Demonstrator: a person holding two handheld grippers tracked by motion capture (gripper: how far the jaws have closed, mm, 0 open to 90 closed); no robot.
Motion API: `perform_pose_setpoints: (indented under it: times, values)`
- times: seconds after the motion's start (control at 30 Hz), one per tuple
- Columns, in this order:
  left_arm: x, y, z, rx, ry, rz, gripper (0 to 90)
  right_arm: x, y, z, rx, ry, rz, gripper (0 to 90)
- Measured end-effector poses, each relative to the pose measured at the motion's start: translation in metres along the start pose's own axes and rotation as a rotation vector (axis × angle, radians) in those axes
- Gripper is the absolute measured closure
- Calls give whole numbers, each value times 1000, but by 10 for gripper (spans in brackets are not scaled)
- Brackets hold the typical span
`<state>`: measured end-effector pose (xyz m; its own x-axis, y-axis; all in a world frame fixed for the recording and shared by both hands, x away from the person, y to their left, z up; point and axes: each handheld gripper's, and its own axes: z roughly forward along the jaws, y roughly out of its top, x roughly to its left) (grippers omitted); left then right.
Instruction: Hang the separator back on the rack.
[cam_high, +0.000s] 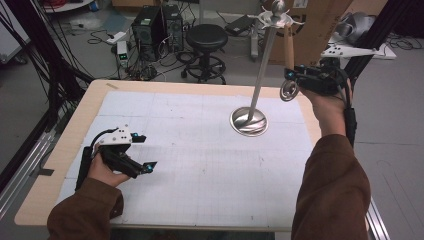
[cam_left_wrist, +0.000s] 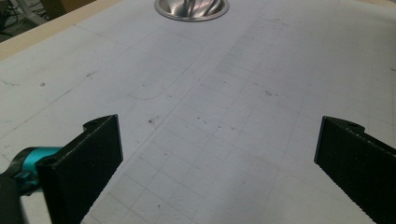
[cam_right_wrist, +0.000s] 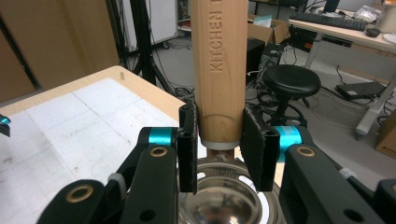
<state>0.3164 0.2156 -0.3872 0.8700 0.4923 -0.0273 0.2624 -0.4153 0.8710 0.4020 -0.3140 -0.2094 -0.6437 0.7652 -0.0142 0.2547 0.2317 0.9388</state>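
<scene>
Your right fingers (cam_right_wrist: 219, 149) clamp the ladle (cam_right_wrist: 219, 70) by its wooden handle, raised beside the stand (cam_high: 265, 60), seemingly for hanging it. Your left fingers (cam_left_wrist: 215, 158) rest open over the bench (cam_left_wrist: 224, 93).

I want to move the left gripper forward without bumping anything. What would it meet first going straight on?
Probably the stand's round metal base; the left gripper, jaws open, has bare white mat before it.
</scene>
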Motion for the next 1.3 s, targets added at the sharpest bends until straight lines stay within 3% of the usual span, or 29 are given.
perform_pose_setpoints:
  times: [0.3,0.67,0.87,1.3]
  values:
    - [0,0,-1,-12,1,-3,16,1,-2,15,20,10,12,690]
    - [0,0,-1,-9,1,-2,16,1,-2,21,20,12,12,658]
    - [0,0,0,-2,-1,1,16,1,-2,18,28,-14,12,546]
    - [-1,0,0,-2,-1,0,16,13,1,0,31,11,-13,513]
